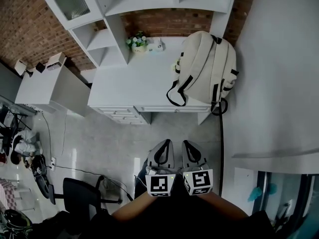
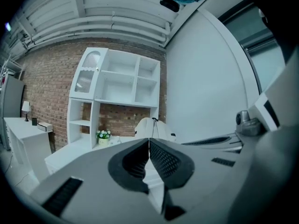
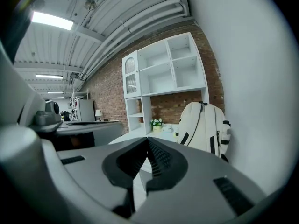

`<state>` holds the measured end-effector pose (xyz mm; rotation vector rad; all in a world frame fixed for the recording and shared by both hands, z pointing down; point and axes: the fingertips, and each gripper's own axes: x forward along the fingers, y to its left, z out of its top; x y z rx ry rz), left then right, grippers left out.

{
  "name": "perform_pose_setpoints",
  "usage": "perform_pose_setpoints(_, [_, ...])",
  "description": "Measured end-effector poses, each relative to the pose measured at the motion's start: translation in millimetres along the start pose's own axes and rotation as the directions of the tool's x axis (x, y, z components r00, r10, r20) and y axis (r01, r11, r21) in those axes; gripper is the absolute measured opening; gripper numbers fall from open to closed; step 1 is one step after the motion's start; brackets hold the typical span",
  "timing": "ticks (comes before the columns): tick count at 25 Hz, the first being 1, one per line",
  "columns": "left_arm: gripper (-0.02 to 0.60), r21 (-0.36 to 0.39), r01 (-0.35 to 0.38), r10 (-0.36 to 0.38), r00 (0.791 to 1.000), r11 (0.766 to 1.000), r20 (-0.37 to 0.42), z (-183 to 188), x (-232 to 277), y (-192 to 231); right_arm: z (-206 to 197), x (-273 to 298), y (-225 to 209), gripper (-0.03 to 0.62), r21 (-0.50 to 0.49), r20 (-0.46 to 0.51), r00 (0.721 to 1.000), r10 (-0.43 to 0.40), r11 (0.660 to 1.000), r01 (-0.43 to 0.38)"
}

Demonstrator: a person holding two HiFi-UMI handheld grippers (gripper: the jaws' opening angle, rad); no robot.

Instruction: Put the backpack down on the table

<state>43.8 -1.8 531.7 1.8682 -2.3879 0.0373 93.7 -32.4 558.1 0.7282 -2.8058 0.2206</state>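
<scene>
Two matching units on my feed: left gripper [image 1: 166, 144] and right gripper [image 1: 188, 144]. Both have light grey moulded shells and tapered jaws. The jaws are lined with black pads [image 2: 163, 160] in a fine grid texture. Black slots [image 2: 63, 195] are cut into the shell tops. Each carries a white cube [image 1: 160, 184] with black square markers. There's a silver knob [image 2: 245, 118] on the right unit's side. The wearer's top [image 1: 174, 223] is dark.

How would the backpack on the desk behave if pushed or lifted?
Probably soft: the backpack looks like fabric and stands upright beside the wall, so a push may make it slump or tip. Its loose straps dangle over the desk edge and would likely swing or snag when lifted.
</scene>
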Motion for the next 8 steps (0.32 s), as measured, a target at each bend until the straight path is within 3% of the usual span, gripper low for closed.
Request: perform_pose_setpoints(8, [0.018, 0.035, -0.005, 0.006, 0.999, 0.999, -0.032, -7.9, -10.3, -19.2, -14.4, -19.6, -3.2, 0.017, 0.003, 0.002, 1.0, 0.013, 1.0, -0.013])
